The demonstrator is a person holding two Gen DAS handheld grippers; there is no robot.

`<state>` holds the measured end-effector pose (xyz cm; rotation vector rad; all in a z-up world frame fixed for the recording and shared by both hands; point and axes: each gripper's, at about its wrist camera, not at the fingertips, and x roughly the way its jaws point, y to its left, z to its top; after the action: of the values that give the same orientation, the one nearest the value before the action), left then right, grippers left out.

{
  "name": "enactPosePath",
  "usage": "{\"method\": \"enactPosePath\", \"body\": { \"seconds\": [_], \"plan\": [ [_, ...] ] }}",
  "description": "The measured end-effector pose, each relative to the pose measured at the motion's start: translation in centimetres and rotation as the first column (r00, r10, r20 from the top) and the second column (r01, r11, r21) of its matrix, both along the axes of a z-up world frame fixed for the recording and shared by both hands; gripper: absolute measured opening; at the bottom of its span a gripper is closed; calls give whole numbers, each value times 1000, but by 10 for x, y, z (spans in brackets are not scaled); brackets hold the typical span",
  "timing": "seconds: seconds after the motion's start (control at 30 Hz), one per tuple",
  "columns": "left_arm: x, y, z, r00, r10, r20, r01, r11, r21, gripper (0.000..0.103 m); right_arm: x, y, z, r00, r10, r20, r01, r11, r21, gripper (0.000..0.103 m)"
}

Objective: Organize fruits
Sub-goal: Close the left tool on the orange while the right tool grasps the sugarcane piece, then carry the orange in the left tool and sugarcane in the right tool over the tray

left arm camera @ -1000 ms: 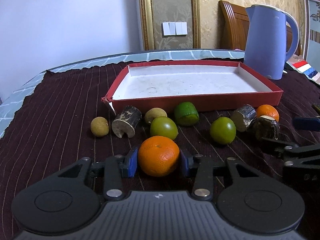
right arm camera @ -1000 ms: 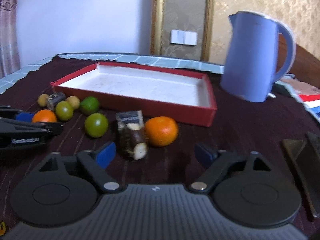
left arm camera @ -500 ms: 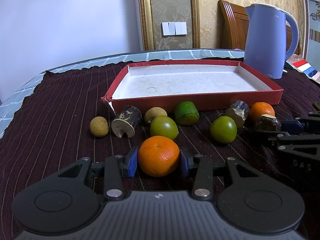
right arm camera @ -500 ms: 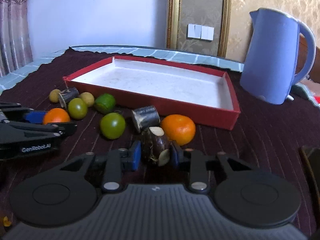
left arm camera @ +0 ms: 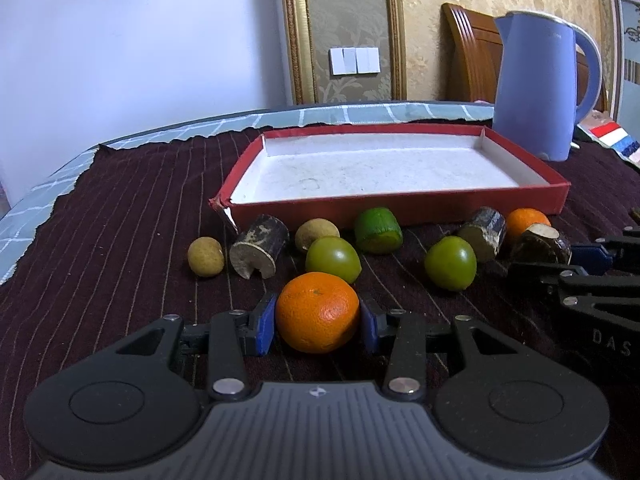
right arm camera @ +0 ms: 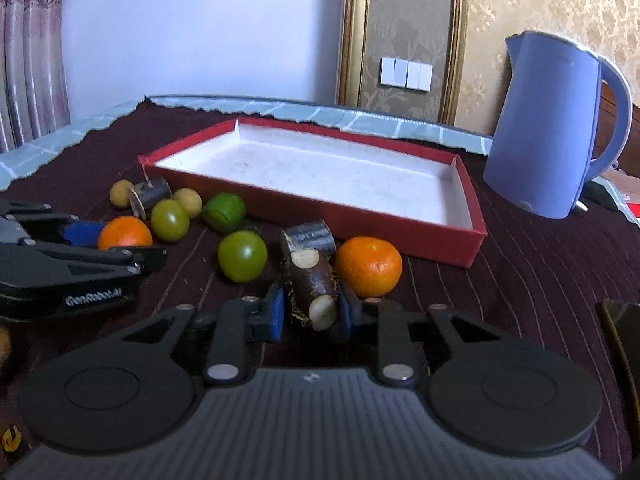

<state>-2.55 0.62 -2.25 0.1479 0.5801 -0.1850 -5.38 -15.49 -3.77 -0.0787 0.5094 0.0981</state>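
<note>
My left gripper (left arm camera: pixel 318 322) is shut on an orange (left arm camera: pixel 317 312) that rests on the dark striped cloth. My right gripper (right arm camera: pixel 311 312) is shut on a dark sugarcane piece (right arm camera: pixel 314 286), also low over the cloth. A red tray (left arm camera: pixel 400 208) with a white floor lies beyond the fruit; it also shows in the right wrist view (right arm camera: pixel 460 246). Between tray and grippers lie two green fruits (left arm camera: pixel 333 254) (left arm camera: pixel 450 263), a cut lime (left arm camera: pixel 378 230), two longans (left arm camera: pixel 206 257), more cane pieces (left arm camera: pixel 260 246) and a second orange (right arm camera: pixel 369 266).
A blue kettle (left arm camera: pixel 540 84) stands at the back right of the tray. A dark flat object (right arm camera: pixel 622 344) lies at the right edge of the right wrist view. The cloth's torn edge and the blue tablecloth (left arm camera: pixel 48 188) run along the left and back.
My right gripper moved in around the dark sugarcane piece and shut on it. My left gripper stayed shut on the orange, barely moving.
</note>
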Motion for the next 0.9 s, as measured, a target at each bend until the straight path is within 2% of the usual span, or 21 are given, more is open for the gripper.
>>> {"method": "enactPosePath", "body": {
  "seconds": [0.33, 0.9],
  "plan": [
    [3, -12, 22, 998, 32, 59, -34, 999, 23, 41, -7, -4, 16, 994, -70, 80, 66, 997, 51, 26],
    [16, -26, 33, 994, 36, 106, -41, 998, 49, 41, 3, -14, 26, 988, -116, 103, 111, 993, 51, 26]
  ]
}}
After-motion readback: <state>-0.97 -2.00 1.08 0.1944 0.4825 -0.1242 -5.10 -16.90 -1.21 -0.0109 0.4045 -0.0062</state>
